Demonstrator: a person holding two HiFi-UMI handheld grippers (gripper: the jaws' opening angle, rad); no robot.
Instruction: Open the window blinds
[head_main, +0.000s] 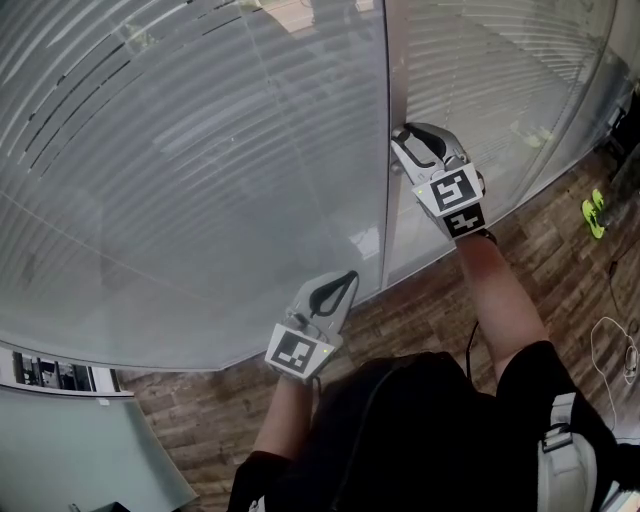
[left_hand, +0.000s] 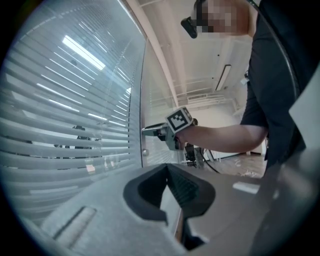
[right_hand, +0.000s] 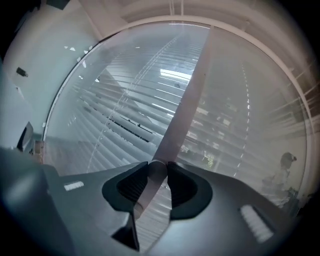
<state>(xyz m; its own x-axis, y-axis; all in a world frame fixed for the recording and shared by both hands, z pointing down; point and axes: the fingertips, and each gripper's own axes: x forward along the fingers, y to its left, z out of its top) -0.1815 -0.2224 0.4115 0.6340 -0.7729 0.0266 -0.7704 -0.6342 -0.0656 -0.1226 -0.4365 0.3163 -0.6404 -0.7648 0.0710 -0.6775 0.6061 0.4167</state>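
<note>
Jaws of the right gripper (head_main: 404, 135) were clamped on the small round blind knob (right_hand: 157, 170) on the window frame (head_main: 387, 180), at one o'clock in the head view; the left gripper (head_main: 349, 279) jaws met, empty. The blinds (head_main: 180, 150) behind glass spread toward eleven o'clock

No readable words, numbers, brand names or signs anywhere in view.

Only print seen:
- Left gripper (head_main: 345, 283): marker cube (head_main: 297, 350) has a black-and-white square block pattern. No letters or digits.
- Right gripper (head_main: 402, 135): its marker cube (head_main: 452, 190) has the same kind of block pattern on two faces. Nothing legible.
- Pale sticker (right_hand: 74, 186) on the right gripper's body, seen in the right gripper view. Too blurred to read.
</note>
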